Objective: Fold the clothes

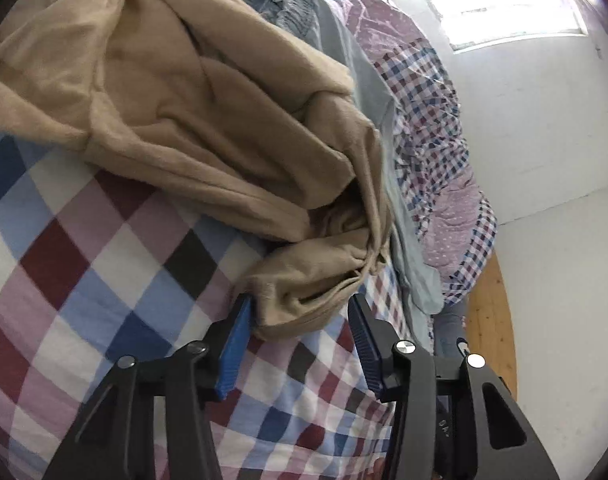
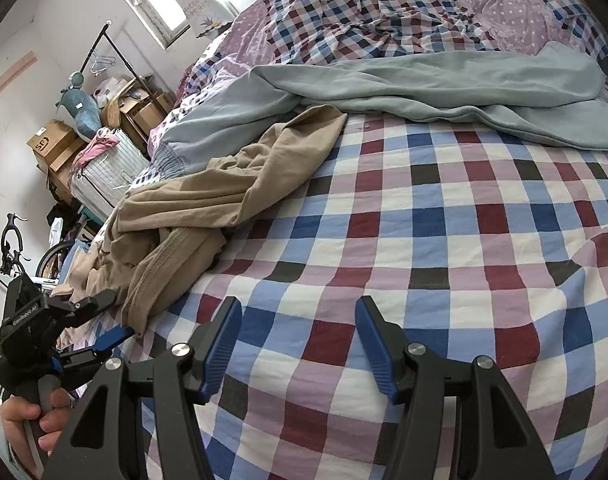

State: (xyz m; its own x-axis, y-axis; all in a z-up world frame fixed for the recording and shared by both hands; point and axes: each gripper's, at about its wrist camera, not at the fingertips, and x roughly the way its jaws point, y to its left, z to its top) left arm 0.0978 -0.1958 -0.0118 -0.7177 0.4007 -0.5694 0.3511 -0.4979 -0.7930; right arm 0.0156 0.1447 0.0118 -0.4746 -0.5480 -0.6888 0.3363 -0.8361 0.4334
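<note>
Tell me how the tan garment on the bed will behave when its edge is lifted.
The tan garment lies crumpled in soft folds, so it will probably hang limp and unfurl. It looks thin, likely light. One end meets the grey-blue garment, so it may tug that along.

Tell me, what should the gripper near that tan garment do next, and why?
Probably close the left gripper fully on the tan garment. A bunched edge of it already lies between the blue pads, which do not yet seem to pinch it. The right gripper hangs open over bare checked bedsheet.
</note>
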